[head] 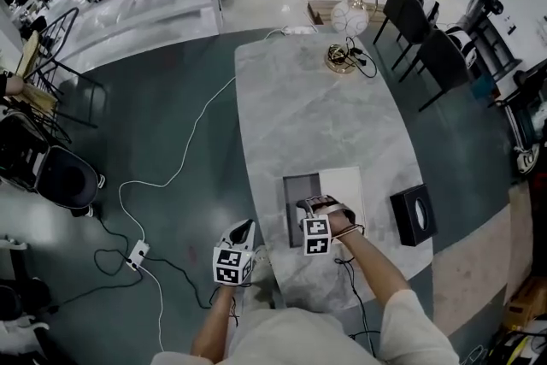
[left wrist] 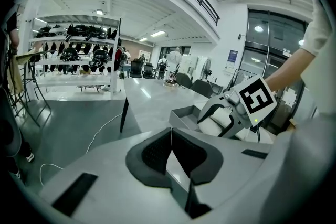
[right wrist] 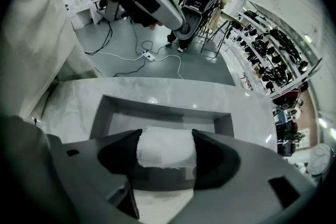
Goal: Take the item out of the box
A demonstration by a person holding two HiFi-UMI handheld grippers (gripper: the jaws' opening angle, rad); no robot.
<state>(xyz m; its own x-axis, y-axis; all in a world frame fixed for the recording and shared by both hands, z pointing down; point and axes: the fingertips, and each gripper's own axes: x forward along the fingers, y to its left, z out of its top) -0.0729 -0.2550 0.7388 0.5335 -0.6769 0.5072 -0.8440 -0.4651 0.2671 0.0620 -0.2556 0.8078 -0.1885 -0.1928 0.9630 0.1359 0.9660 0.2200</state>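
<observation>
**Pad gripped, lift-out in hand**

You had the right gripper [head: 323, 205] closed on the soft white fabric pad [right wrist: 164, 145]. Its jaws pressed the pad's two sides, and the pad filled the whole gap between them. By my reading, this was the step of drawing the item out, with the grasp already made.

In the right gripper view, the shallow grey open box [right wrist: 157, 115] lay at 12 o'clock of the pad, just beyond it and lower. The pad seemed to sit over the box's near edge. No view showed whether its underside had cleared the rim.

In the head view, a flat white panel [head: 346, 188] lay against the box's 3 o'clock side. A small black box [head: 413, 215] stood at 3 o'clock of your right gripper, well apart from it.

Your left gripper [left wrist: 171, 136] had its jaws together with nothing between them. In the head view it hung at 8 o'clock of the right one, beyond the edge of the pale grey marble-patterned table [head: 316, 98], and took no part.

The next move likely called for a straight lift until the pad was clear of the walls. After that you would carry it toward bare tabletop. The pad looked soft, so you would have needed a steady squeeze to stop it sagging or slipping.
</observation>
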